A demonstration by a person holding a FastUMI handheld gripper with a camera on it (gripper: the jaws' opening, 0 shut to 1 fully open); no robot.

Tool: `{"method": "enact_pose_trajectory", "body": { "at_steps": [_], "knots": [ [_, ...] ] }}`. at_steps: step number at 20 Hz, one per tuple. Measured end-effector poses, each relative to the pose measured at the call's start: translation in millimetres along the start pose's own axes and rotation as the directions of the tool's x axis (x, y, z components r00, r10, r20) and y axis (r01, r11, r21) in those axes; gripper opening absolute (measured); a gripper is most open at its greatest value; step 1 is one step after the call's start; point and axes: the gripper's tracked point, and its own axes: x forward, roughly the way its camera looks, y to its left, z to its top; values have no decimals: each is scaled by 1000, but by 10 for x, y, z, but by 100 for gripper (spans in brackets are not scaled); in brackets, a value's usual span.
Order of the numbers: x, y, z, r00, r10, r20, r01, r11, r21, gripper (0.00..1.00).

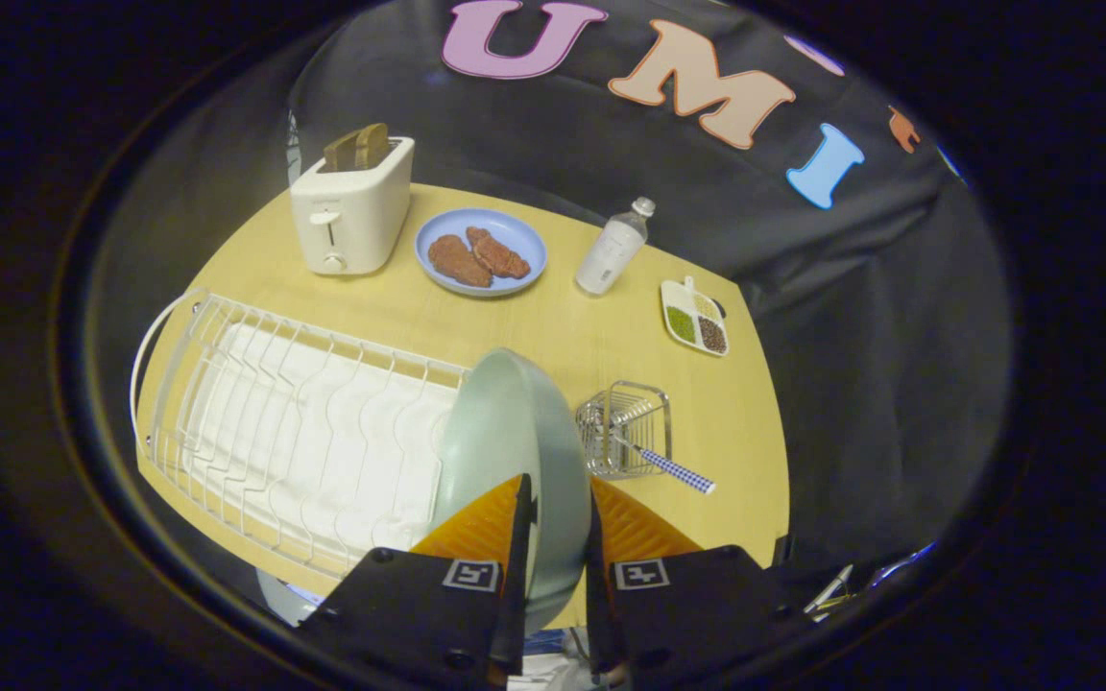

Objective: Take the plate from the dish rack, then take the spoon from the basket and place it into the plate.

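Observation:
A pale green plate stands on edge between my fingers, its rim pinched by both of them. My gripper is shut on that rim, holding the plate above the right end of the white wire dish rack. Just right of the plate, a small wire basket sits on the wooden table. A spoon with a blue checked handle leans out of the basket toward the table's right edge.
Beyond the rack stand a white toaster with bread, a blue plate with two pieces of meat, a small white bottle and a divided dish of beans. The table's right edge lies close behind the basket.

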Motion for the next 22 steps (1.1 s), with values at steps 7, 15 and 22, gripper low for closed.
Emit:
{"method": "enact_pose_trajectory", "body": {
  "at_steps": [7,15,22],
  "knots": [
    [-303,42,290,995,-45,90,51,997,-65,27],
    [-488,-8,324,992,72,104,-73,997,5,23],
    [-756,-196,386,910,364,199,-404,887,223,23]
  ]
}}
